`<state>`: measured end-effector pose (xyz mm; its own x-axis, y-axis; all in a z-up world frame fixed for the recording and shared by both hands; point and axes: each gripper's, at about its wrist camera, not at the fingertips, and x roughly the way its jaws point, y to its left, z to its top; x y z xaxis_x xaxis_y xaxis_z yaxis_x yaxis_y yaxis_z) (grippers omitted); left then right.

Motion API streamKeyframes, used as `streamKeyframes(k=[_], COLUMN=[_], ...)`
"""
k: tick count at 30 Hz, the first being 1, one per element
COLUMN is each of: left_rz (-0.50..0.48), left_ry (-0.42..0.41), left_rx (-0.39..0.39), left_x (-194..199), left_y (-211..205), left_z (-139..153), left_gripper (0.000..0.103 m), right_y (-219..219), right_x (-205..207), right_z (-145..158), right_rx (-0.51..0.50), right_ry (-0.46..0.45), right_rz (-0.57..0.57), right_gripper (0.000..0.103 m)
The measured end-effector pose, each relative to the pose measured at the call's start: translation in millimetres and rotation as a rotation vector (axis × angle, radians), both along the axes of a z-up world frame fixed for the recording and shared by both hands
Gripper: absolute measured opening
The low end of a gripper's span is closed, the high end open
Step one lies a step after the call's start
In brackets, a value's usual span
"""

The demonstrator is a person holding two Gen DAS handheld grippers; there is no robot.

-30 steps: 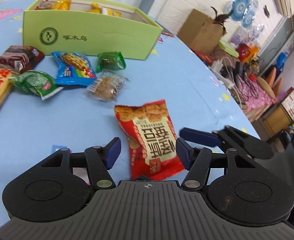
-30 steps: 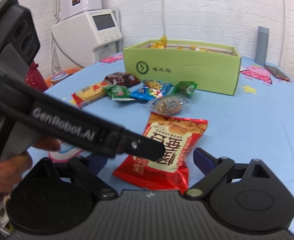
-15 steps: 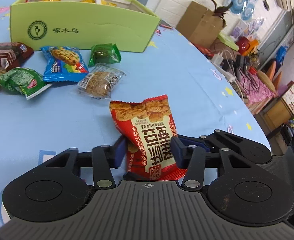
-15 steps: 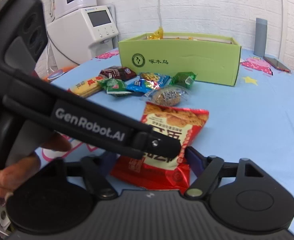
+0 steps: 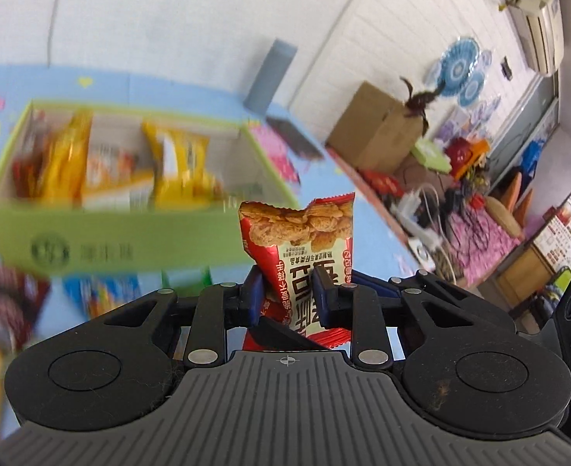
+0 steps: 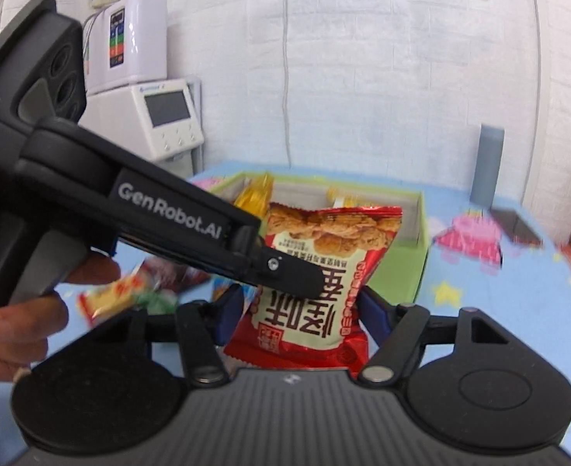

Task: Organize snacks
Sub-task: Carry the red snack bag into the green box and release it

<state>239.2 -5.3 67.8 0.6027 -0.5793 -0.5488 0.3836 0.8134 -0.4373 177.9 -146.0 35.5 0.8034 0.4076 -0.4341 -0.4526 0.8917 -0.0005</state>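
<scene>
Both grippers, left (image 5: 288,295) and right (image 6: 299,312), are clamping the red snack packet (image 5: 302,260) (jaws just closed on it), carrying it aloft before the green box (image 5: 103,240); next comes lowering it inside and releasing.

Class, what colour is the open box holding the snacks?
Light green box, clearest in the left wrist view.

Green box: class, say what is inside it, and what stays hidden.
Inside the green box lie yellow snack packets and orange ones. The held red packet and the near wall cover the rest.
</scene>
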Motion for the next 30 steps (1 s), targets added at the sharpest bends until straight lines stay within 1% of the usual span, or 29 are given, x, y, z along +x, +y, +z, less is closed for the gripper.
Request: streamKeyframes(k=[3, 6, 8, 10, 14, 15, 16, 18, 19, 21, 23, 25, 26, 27, 30], left_rz=[0.013, 0.028, 0.033, 0.038, 0.038, 0.029, 0.025, 0.018, 0.013, 0.014, 0.012, 0.014, 0.020, 0.030, 0.062], left_ry=[-0.029, -0.025, -0.002, 0.027, 0.074, 0.077, 0.075, 0.061, 0.053, 0.030, -0.020, -0.071, -0.096, -0.119, -0.174], left_rx=[0.017, 0.051, 0.070, 0.095, 0.133, 0.127, 0.122, 0.113, 0.111, 0.109, 0.090, 0.070, 0.064, 0.061, 0.064], left_x=[45.3, 87.6, 111.8, 133.9, 157.1, 158.9, 159.9, 157.2, 154.1, 144.2, 128.5, 108.9, 98.8, 87.3, 52.4], left_y=[-3.9, -8.2, -10.3, -12.7, -14.5, -14.6, -14.1, -14.1, -13.9, -11.1, -5.1, 6.0, 12.5, 19.6, 44.0], left_z=[17.9, 18.8, 10.9, -3.1, -30.6, -35.5, -38.3, -39.4, -36.9, -26.8, -10.7, 7.2, 15.2, 22.9, 38.1], left_gripper=[0.006, 0.006, 0.006, 0.006, 0.006, 0.007, 0.017, 0.022, 0.028, 0.031, 0.035, 0.043, 0.045, 0.050, 0.052], right_y=[0.5, 0.1, 0.3, 2.1, 8.1, 8.9, 9.5, 13.4, 14.5, 15.8, 14.7, 8.2, 5.6, 1.3, -2.3], right_x=[45.4, 94.2, 122.6, 145.7, 176.3, 180.0, 182.9, 181.2, 181.4, 175.1, 161.1, 140.3, 128.7, 114.7, 74.8], right_z=[17.6, 22.7, 17.9, 7.9, -19.2, -25.2, -30.3, -30.7, -28.5, -19.9, -7.3, 4.4, 9.1, 13.4, 15.9], right_rx=[-0.012, 0.002, 0.000, -0.009, -0.035, -0.037, -0.035, -0.042, -0.035, -0.039, -0.060, -0.064, -0.060, -0.053, -0.021], right_ry=[-0.028, -0.004, 0.026, 0.056, 0.119, 0.132, 0.139, 0.115, 0.114, 0.082, 0.032, -0.012, -0.024, -0.036, -0.040], right_rz=[0.006, 0.013, 0.017, 0.014, 0.021, 0.022, 0.025, 0.035, 0.039, 0.039, 0.027, 0.012, 0.003, 0.002, 0.031], right_gripper=[0.074, 0.074, 0.074, 0.074, 0.075, 0.077, 0.078, 0.086, 0.095, 0.094, 0.095, 0.098, 0.101, 0.101, 0.101])
